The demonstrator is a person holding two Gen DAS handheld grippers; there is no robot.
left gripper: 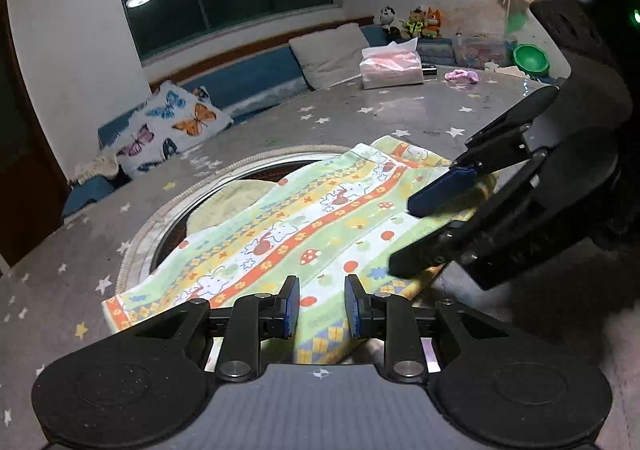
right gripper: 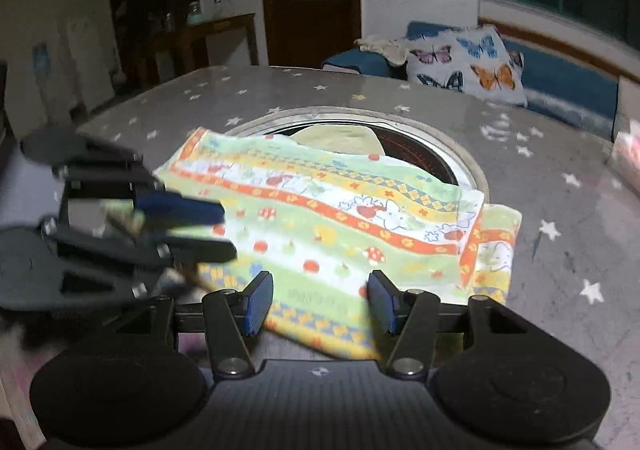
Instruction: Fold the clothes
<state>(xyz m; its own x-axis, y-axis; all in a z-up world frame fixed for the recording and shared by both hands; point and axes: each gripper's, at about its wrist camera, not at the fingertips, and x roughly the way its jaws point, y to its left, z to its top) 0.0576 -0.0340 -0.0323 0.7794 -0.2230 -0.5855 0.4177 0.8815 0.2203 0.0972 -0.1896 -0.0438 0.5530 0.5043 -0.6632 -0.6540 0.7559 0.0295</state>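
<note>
The garment [left gripper: 304,226], a small patterned piece, lies spread on the star-print table [left gripper: 360,122], its far part draped over a round recess [left gripper: 160,218] in the tabletop, with one end folded back on itself in the right wrist view. The left gripper [left gripper: 322,308] has its jaws apart, straddling the near hem with nothing pinched. The right gripper [right gripper: 320,300] also stands wide open over its edge of the cloth; in the left view its blue pad sits above the fabric and its black finger below the edge, so it looks ready to bite but has not yet closed. The main risk is a shallow or single-layer pinch: if either one closes on just the top ply, the fold comes out crooked. The cloth sagging into the recess could also catch on the rim and drag when lifted, pulling the piece askew. The two tools are near each other and could knock together. What kind of garment this is I cannot tell; sleeves or legs are not visible, the yellowish cloth [right gripper: 340,140] in the recess is mostly covered, and the near hem is cut off behind both gripper bodies.
</note>
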